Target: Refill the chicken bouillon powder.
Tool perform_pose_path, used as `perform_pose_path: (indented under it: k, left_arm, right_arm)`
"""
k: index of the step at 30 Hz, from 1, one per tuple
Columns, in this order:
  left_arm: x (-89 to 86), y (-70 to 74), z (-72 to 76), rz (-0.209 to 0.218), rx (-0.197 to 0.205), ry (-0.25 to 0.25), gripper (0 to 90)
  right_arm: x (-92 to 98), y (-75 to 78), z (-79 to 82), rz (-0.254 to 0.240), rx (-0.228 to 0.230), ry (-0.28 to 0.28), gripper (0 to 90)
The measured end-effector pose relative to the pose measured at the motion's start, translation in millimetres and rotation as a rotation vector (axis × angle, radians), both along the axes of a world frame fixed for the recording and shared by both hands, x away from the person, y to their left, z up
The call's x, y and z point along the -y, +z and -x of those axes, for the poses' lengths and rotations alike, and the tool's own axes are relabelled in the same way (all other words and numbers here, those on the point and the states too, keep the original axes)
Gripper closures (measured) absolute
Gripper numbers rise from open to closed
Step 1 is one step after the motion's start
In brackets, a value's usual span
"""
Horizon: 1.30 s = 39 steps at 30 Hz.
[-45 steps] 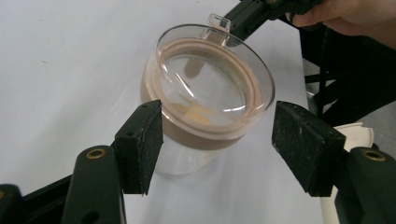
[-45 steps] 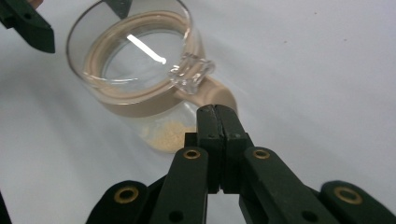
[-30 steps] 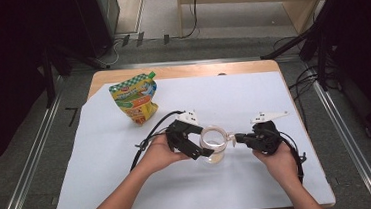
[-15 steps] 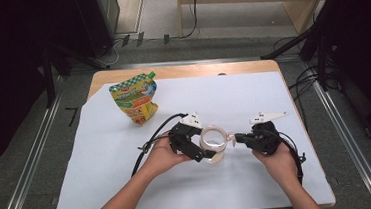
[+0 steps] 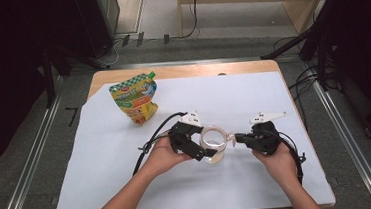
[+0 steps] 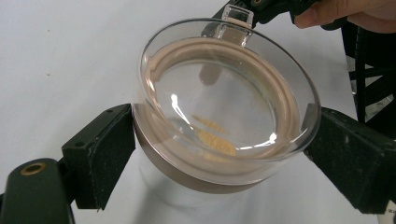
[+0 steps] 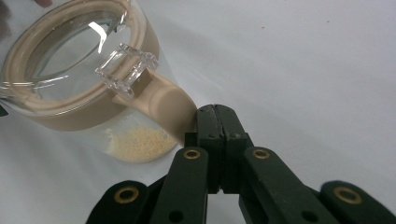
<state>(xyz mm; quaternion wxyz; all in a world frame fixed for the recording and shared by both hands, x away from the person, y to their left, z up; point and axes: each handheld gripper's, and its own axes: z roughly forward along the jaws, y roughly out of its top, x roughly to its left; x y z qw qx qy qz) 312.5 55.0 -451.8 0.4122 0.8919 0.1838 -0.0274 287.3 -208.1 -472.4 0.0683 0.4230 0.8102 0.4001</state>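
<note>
A clear jar (image 5: 214, 138) with a beige collar and a clear lid (image 6: 219, 93) stands on the white sheet near the table's middle. A little heap of yellow grains (image 7: 139, 143) lies at its bottom. My left gripper (image 5: 208, 144) is shut on the jar, one black pad (image 6: 105, 154) pressing on each side of the collar. My right gripper (image 5: 236, 138) comes in from the right with its jaws together and nothing between them. Its tips (image 7: 215, 112) touch the beige tab (image 7: 163, 105) that sticks out below the lid's clear latch (image 7: 126, 70).
A green and yellow stand-up pouch (image 5: 135, 99) stands at the back left of the white sheet (image 5: 273, 92). A black cable (image 5: 151, 137) trails left from my left gripper. Bare wood of the table (image 5: 186, 72) runs along the far edge.
</note>
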Motion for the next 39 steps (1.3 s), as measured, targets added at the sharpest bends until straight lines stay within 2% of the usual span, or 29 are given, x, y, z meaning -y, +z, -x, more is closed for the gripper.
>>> perform_pose_path:
  k: [4, 7, 12, 14, 17, 19, 22, 23, 24, 26, 32, 37, 39]
  left_arm:
    - [0.5, 3.0, 2.4, -0.013, 0.035, -0.002, 11.6]
    - [1.1, 5.0, 3.5, -0.02, 0.045, 0.004, 12.3]
    - [-0.8, 7.8, 3.8, 0.002, 0.05, 0.006, 13.6]
    - [-2.8, 9.7, 3.4, 0.027, 0.045, 0.006, 14.4]
    - [-3.6, 9.1, 2.9, 0.031, 0.045, 0.001, 14.3]
    - [-2.4, 7.5, 2.4, 0.015, 0.044, -0.005, 13.7]
    - [5.3, 0.5, 6.2, -0.062, 0.081, -0.006, 11.5]
    - [7.0, -2.0, 6.5, -0.064, 0.085, -0.002, 10.4]
    - [7.8, -4.8, 4.8, -0.046, 0.067, 0.0, 10.1]
    - [8.3, -6.1, 4.2, -0.033, 0.064, 0.0, 10.0]
    - [9.2, -4.4, 5.6, -0.046, 0.09, -0.004, 10.1]
    - [9.3, -2.9, 6.2, -0.049, 0.097, -0.001, 10.2]
    - [8.6, -1.4, 5.8, -0.039, 0.093, 0.002, 10.2]
  right_arm:
    - [-0.3, -0.1, -0.4, 0.003, 0.002, -0.001, 90.0]
    - [-0.4, -0.2, -0.6, 0.003, -0.001, -0.003, 90.0]
    - [-0.6, -0.3, -1.0, 0.003, 0.0, -0.002, 90.0]
    - [-0.8, -0.4, -1.1, 0.004, 0.001, -0.002, 90.0]
    - [-0.9, -0.5, -1.1, 0.004, 0.001, -0.003, 90.0]
    - [-1.2, -0.3, -0.8, 0.003, -0.002, -0.004, 90.0]
    - [-1.2, -0.3, -0.8, 0.003, -0.002, -0.004, 90.0]
    - [-1.4, -0.4, -1.0, 0.004, -0.002, -0.004, 90.0]
    - [-1.4, -0.5, -1.0, 0.004, -0.002, -0.005, 90.0]
    - [-1.4, -0.5, -0.8, 0.004, -0.002, -0.006, 90.0]
    - [-1.3, -0.6, -0.4, 0.006, -0.002, -0.007, 90.0]
    - [-1.3, -0.6, -0.4, 0.006, -0.001, -0.007, 90.0]
    - [-1.2, -0.7, -0.5, 0.007, 0.002, -0.004, 90.0]
